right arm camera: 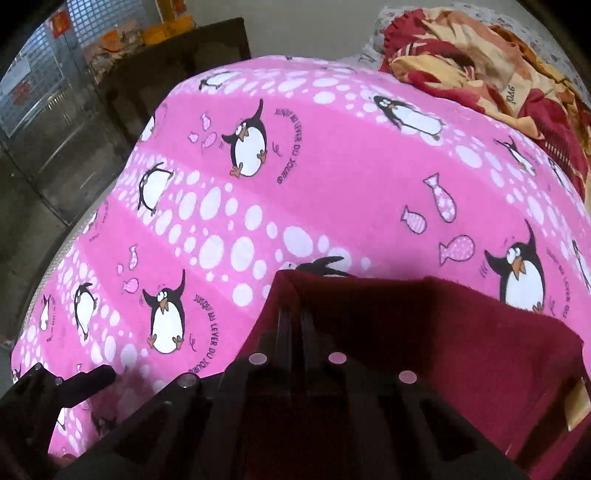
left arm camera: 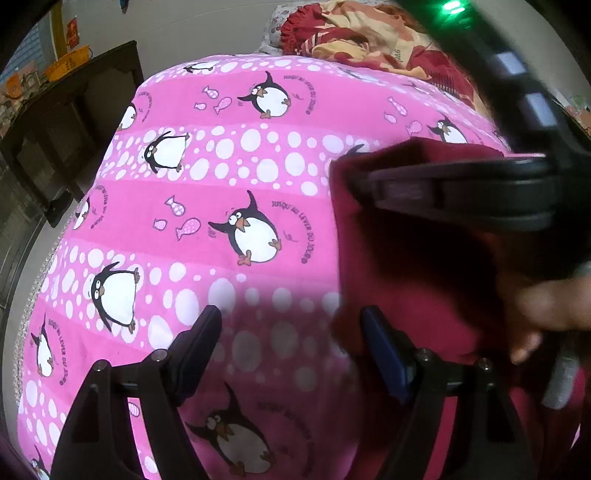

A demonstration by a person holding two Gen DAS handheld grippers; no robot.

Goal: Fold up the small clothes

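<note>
1. Across the left wrist view spreads a pink penguin-print bedsheet (left arm camera: 229, 177), with white dots and fish between the penguins.
2. At the near edge the left gripper (left arm camera: 291, 328) stands with its two fingers spread wide; pink sheet shows between them and nothing is held.
3. To the right a dark red garment (left arm camera: 413, 258) hangs raised above the sheet, its left edge falling just beyond the left gripper's right finger.
4. From the right the right gripper (left arm camera: 373, 186) reaches in, its fingers closed together on the garment's upper left corner.
5. At the right edge a blurred hand (left arm camera: 546, 310) grips that tool's handle.
6. Far right lies a crumpled red and yellow blanket (left arm camera: 369, 33); far left stands a dark wooden cabinet (left arm camera: 66, 122).
7. Low in the right wrist view, the right gripper (right arm camera: 291, 317) has its fingers pressed narrow, pinching the dark red garment (right arm camera: 424, 332) at its far left corner.
8. That garment drapes to the right and near, over the pink bedsheet (right arm camera: 332, 177).
9. At the near left the left gripper's finger (right arm camera: 92, 376) pokes in, apart from the garment.
10. Far right sits the blanket (right arm camera: 480, 62), far left the cabinet (right arm camera: 177, 62).
</note>
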